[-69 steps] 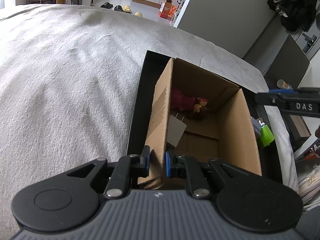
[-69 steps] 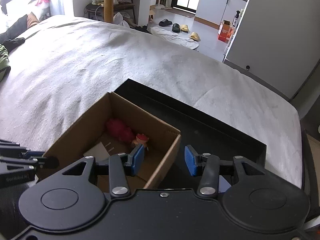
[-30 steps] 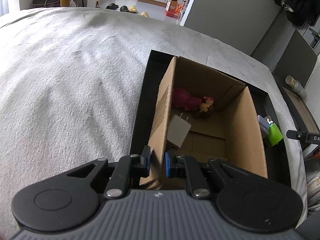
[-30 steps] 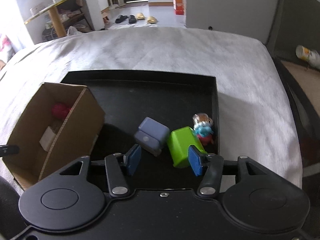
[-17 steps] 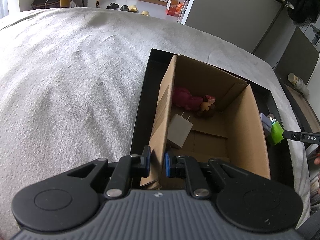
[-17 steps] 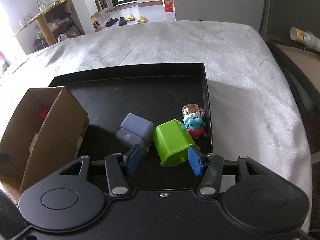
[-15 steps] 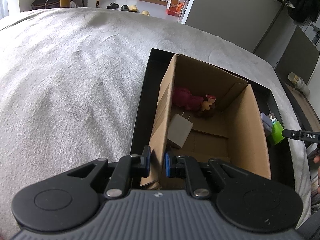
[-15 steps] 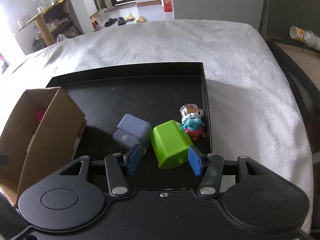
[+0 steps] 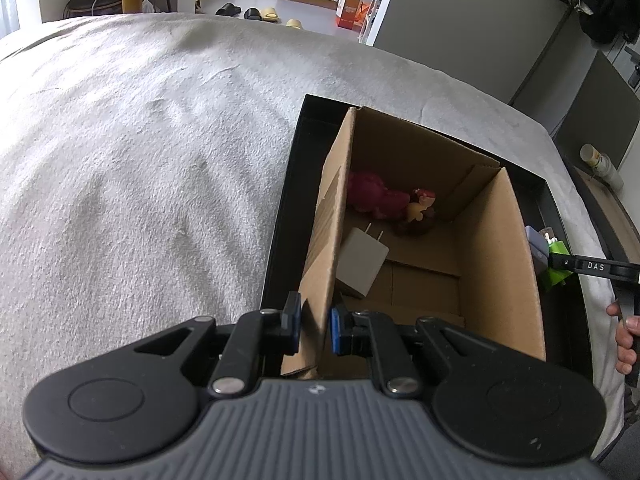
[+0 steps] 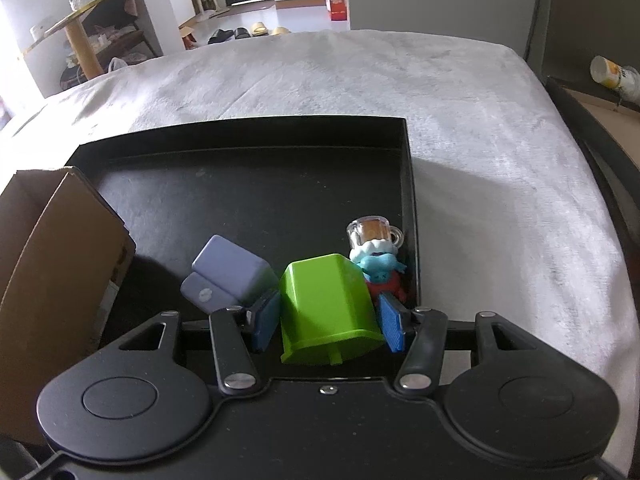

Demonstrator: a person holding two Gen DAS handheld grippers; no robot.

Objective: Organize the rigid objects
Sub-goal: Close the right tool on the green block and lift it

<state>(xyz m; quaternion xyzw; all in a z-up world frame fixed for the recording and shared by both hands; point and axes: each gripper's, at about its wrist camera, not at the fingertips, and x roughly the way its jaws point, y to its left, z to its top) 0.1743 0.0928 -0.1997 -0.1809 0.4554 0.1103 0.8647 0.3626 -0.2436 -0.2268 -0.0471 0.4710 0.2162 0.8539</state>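
Note:
My left gripper (image 9: 316,330) is shut on the near left wall of the open cardboard box (image 9: 496,264), which stands in the black tray (image 10: 248,152). Inside the box lie a white charger (image 9: 362,266), a magenta toy (image 9: 372,196) and a small figurine (image 9: 420,212). My right gripper (image 10: 328,324) is open and low over the tray, one pad on each side of the green block (image 10: 326,304). A lavender case (image 10: 230,276) lies just left of the block. A small blue and red figure with a clear mug (image 10: 376,256) stands to its right.
The tray lies on a grey blanket (image 9: 140,180) on a bed. Its right rim (image 10: 414,240) runs close beside the figure. The box (image 10: 52,264) fills the tray's left end. A cup (image 10: 614,74) lies on a ledge at far right. A person's hand (image 9: 624,340) shows at the right edge.
The right gripper has come down and closer to the green block, which now sits between its pads. The left gripper and the box have stayed as they were.

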